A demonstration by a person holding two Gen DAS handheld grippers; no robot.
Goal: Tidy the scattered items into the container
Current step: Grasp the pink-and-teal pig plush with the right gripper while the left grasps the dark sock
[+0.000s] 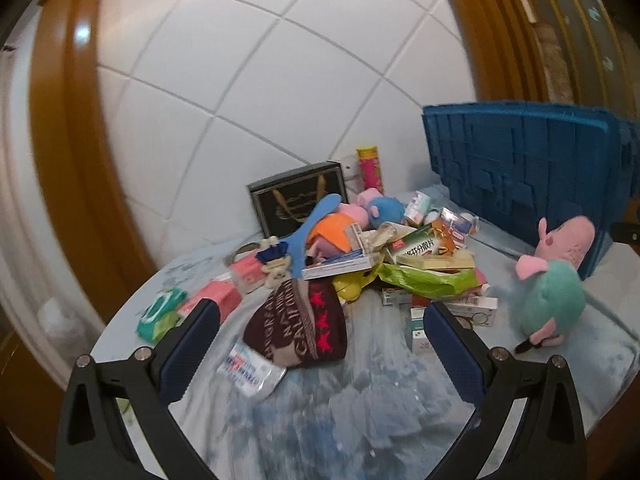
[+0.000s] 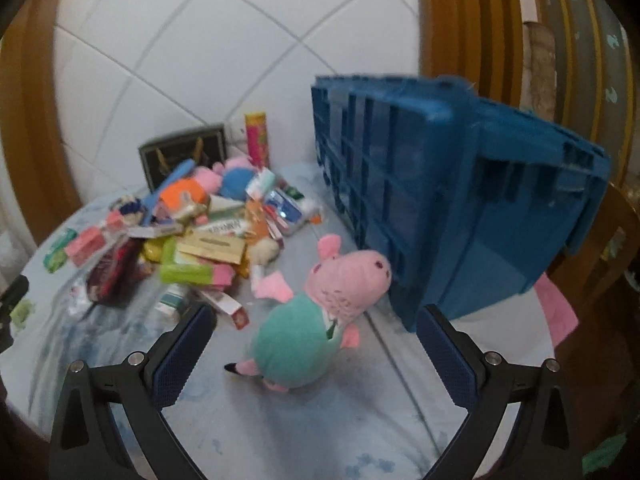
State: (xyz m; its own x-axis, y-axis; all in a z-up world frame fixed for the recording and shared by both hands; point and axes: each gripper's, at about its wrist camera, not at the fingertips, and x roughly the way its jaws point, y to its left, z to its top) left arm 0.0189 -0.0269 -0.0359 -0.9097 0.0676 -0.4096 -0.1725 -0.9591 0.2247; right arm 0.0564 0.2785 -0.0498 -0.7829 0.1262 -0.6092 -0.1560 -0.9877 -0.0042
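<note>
Clutter (image 1: 360,248) and blue crate (image 2: 440,200) crowd a pale-blue table (image 2: 320,420) by white-tiled wall (image 1: 240,80); both claws spread, empty.

left gripper (image 1: 322,326): black frame, two arms forking out in a Y, each with a triangular cut-out
left fingers (image 1: 192,354): long flat pads, dark blue, finely dimpled faces
left screws (image 1: 142,354): round silver heads, a pair on each arm
right gripper (image 2: 316,330): same black forked frame
right fingers (image 2: 448,354): same dark blue dimpled pads
right screws (image 2: 491,358): silver, paired
</note>
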